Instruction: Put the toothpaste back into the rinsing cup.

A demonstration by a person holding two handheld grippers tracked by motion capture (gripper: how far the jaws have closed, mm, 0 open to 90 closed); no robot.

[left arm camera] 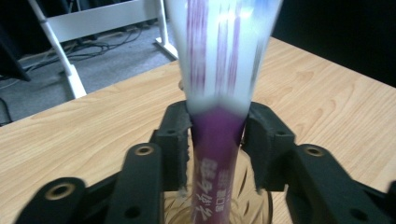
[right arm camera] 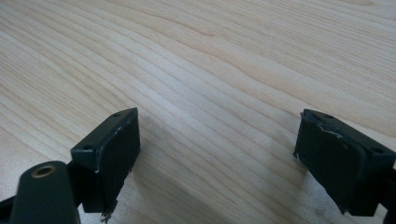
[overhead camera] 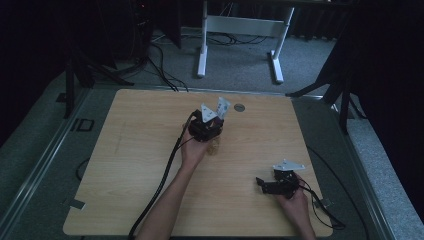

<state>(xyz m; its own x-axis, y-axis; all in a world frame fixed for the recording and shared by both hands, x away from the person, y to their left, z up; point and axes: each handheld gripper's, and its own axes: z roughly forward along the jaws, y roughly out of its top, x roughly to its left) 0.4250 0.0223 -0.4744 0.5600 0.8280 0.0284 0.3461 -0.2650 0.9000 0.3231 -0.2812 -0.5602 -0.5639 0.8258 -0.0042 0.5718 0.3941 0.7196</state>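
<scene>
Left tool [left arm camera: 218,135]: jaws parted, flanking a white-and-purple plastic tube [left arm camera: 219,93] standing upright in a clear ribbed glass cup [left arm camera: 261,205] mid-table [overhead camera: 125,150], toward the far edge. Grip unclear. Right tool [right arm camera: 217,144]: spread, resting near the right front corner, well apart.

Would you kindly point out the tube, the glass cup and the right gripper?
tube [left arm camera: 218,140]: left gripper view, purple lower part.
glass cup [left arm camera: 254,198]: left gripper view, ribbed wall.
right gripper [right arm camera: 217,156]: right gripper view, midway between fingertips.
</scene>
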